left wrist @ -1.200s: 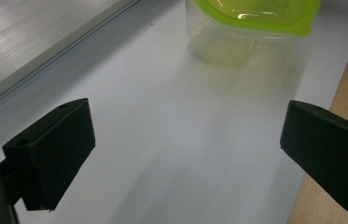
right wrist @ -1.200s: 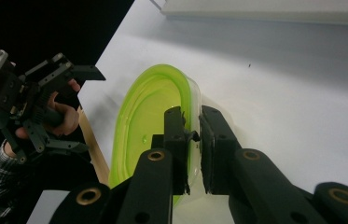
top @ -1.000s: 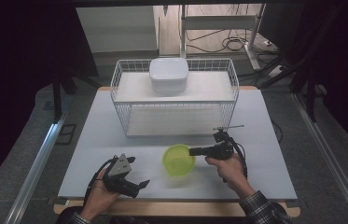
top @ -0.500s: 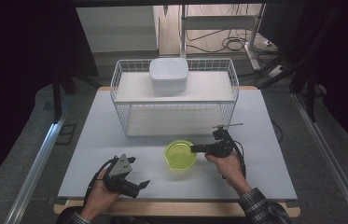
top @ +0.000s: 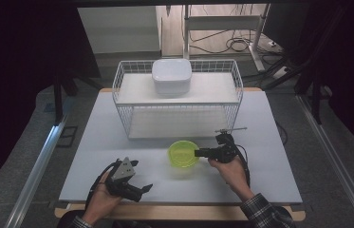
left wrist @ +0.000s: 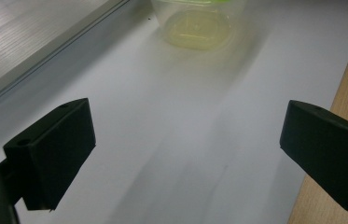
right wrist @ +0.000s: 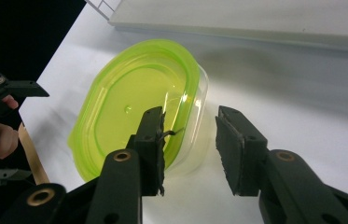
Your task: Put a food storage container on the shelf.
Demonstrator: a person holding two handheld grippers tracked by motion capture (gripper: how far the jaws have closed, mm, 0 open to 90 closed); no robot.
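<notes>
Bowl (top: 183, 153): glossy lime plastic, rounded oblong, mid-table just before the wire rack (top: 177, 97) | your right gripper (right wrist: 189, 133): jaws just opening, straddling its near rim, pads off | your left gripper (left wrist: 185, 154): wide, bare white table (top: 279, 156) ahead, wooden edge close.

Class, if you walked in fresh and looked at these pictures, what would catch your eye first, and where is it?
The bright lime-green translucent plastic container stands out, on the white table near its front middle. The right gripper straddles its rim, one jaw inside and one outside; the jaws have just been opening, their pads off the rim. Behind stands a white wire basket rack with a white rounded-square bowl on top.
</notes>
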